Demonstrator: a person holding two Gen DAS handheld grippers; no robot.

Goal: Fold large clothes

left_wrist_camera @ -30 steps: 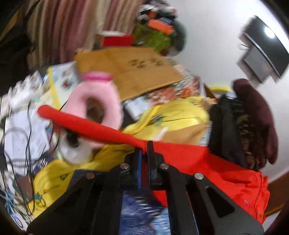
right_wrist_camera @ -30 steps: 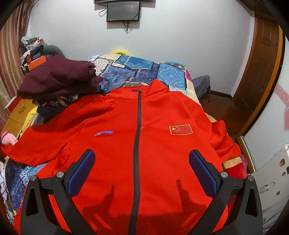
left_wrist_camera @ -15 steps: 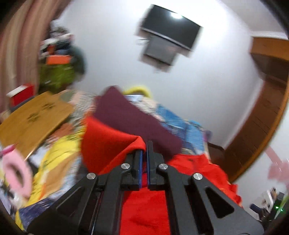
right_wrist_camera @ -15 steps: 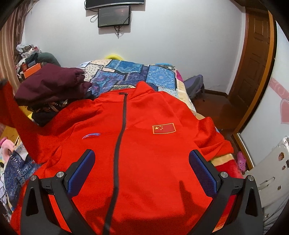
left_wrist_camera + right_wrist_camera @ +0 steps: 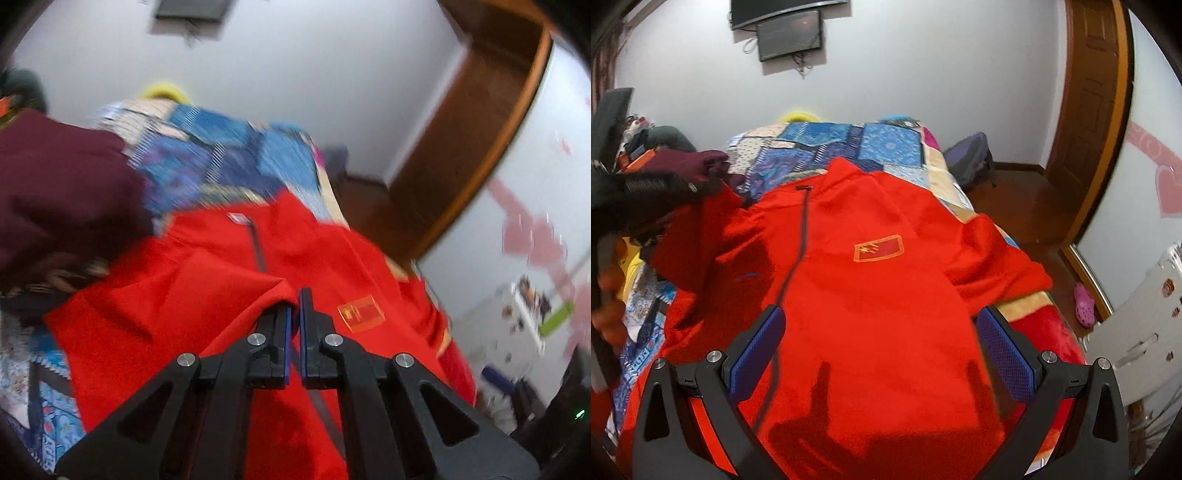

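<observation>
1. The red jacket [image 5: 871, 295] is spread zip-up on the quilted bed [image 5: 849, 140].
2. Its sleeve [image 5: 207, 295], pinched in the closed left gripper [image 5: 294, 306], has been swung inward over the chest.
3. The right gripper [image 5: 879, 347] is held wide open, empty; the first fold appears underway.

You see a patchwork bedspread [image 5: 849, 144] far ahead, a maroon garment [image 5: 55, 184] left, pink slipper [image 5: 1084, 304] right.

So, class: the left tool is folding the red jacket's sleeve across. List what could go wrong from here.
1. The left tool pinches only a thin edge of the sleeve; it might slip free.
2. The maroon garment lies against the red jacket and could snag.
3. The right tool hovers open, so the body may shift.
</observation>
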